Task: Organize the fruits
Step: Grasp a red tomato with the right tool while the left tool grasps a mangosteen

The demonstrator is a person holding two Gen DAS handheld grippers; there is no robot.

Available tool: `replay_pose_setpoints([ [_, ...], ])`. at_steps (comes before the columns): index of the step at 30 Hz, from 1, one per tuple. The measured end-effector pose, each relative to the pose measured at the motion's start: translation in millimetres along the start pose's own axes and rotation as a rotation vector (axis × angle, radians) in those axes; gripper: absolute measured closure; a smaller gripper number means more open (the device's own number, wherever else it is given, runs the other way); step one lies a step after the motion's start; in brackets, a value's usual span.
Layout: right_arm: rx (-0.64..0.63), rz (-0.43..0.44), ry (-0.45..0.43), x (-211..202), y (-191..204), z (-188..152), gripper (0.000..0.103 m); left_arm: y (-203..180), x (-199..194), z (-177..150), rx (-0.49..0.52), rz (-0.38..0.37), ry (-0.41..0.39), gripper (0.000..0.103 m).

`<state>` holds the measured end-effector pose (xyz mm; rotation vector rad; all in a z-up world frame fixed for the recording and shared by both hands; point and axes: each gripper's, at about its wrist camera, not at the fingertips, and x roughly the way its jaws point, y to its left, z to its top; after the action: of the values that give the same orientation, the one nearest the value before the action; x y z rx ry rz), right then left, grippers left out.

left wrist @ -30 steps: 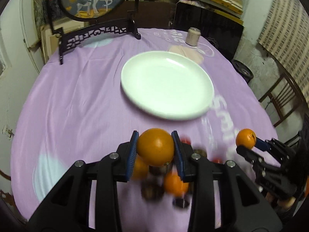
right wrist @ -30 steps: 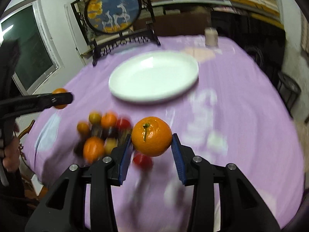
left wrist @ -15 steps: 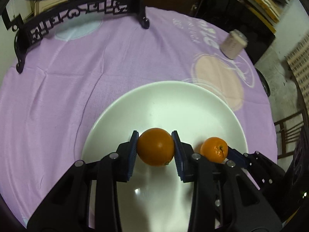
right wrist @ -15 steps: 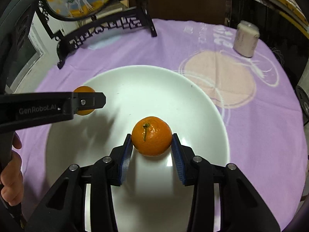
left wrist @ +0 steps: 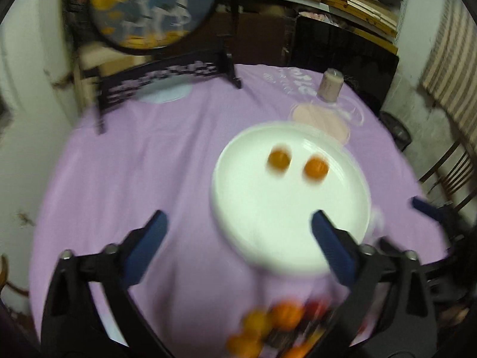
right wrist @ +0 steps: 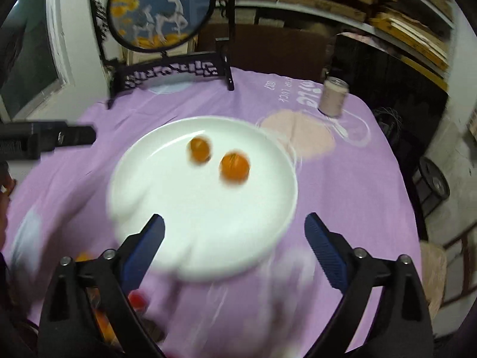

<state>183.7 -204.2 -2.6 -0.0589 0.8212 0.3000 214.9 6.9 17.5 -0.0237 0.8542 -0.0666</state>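
Where purple tablecloth [right wrist: 342,197] shows, blurred print, "LUCK" legible

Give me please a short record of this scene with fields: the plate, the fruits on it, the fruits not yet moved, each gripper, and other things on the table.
plate: white plate on the purple tablecloth
fruits on plate: two oranges, left orange and right orange, apart from each other
fruits remaining: fruit pile at the near table edge, blurred
left gripper: open, jaws have just been opening, nothing between them
right gripper: open, jaws have just been opening, nothing between them
other things: round painted screen on a black stand; thread spool
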Motion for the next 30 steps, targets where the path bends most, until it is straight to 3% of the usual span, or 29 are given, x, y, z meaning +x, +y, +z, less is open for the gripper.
replay_pose_setpoints([
  [2, 0.041, 0.014, -0.014, -17.0, 8.3, -31.5, 0.006, 2.4, -21.5, -51.3, -0.023, 0.002, -0.036, 0.002],
  [5, 0.091, 0.005, -0.023, -36.1, 15.8, -66.0, 0.006, 5.0, -32.9, -106.2, -0.041, -0.014, -0.030, 0.002],
  [8, 0.083, -0.012, -0.003, -45.2, 21.5, -78.4, 0.006, 8.8, -36.4, -134.5, -0.019, -0.011, 0.003, 0.002],
  [11, 0.091, -0.048, 0.001, -52.8, 22.1, -87.2, 0.006, 11.6, -43.0, -151.4, -0.014, 0.023, 0.003, 0.002],
  [16, 0.091, -0.091, 0.038, -50.6, 27.8, -106.2, 0.006, 22.6, -53.2, -171.4, -0.044, 0.001, 0.008, 0.002],
  [24, 0.064, -0.062, 0.106, -26.5, 35.9, -125.6, 0.006, 33.8, -61.3, -190.7, -0.041, 0.009, 0.021, 0.002],
  [25, 0.057, -0.062, 0.098, -25.2, 36.4, -126.0, 0.008, 35.0, -61.5, -192.0, -0.041, 0.012, 0.023, 0.002],
  [27, 0.037, -0.056, 0.100, -20.5, 38.2, -125.0, 0.034, 37.0, -61.1, -194.1, -0.042, 0.012, 0.030, 0.002],
  [30, 0.046, -0.006, 0.114, -11.6, 38.0, -121.9, 0.048, 37.8, -60.5, -197.2, -0.040, 0.010, 0.041, 0.002],
])
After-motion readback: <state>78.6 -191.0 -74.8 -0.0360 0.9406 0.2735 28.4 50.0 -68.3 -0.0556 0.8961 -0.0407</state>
